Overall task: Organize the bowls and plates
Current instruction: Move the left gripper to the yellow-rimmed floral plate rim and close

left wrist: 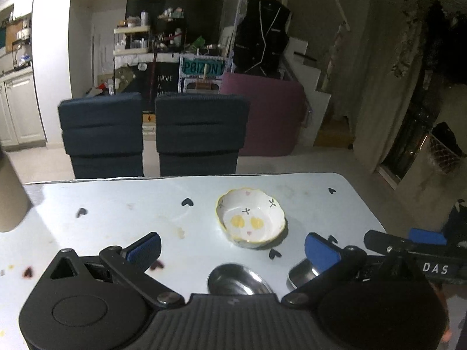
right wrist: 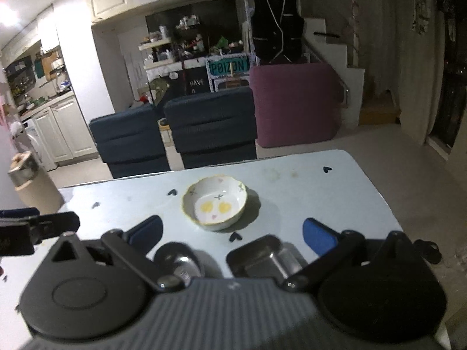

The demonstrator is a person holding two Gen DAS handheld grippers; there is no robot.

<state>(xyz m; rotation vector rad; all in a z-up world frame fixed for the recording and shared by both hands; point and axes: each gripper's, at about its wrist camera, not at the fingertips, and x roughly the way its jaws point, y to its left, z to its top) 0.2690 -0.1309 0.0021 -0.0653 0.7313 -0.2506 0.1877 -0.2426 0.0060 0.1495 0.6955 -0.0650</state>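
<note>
Steel dishes, a round one [left wrist: 236, 280] and a squarer one [right wrist: 262, 255], lay at the table's [left wrist: 116, 204] near edge beneath both spread, empty grippers [left wrist: 232, 250] [right wrist: 232, 234]; farther in sat the ceramic bowl [right wrist: 216, 202]. Thin rims, perhaps slippery, risked sliding off.

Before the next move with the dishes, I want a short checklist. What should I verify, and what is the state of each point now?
1. Left gripper open and holding nothing: ok.
2. Right gripper open and holding nothing: ok.
3. Ceramic bowl upright on the table, free of both grippers: ok.
4. Round steel dish and rectangular steel tray lie apart, not stacked: ok.
5. Dishes clear of the table edge: ok for the bowl; cannot tell for the steel pieces, partly hidden by the grippers.
6. Steel pieces empty: cannot tell.
</note>
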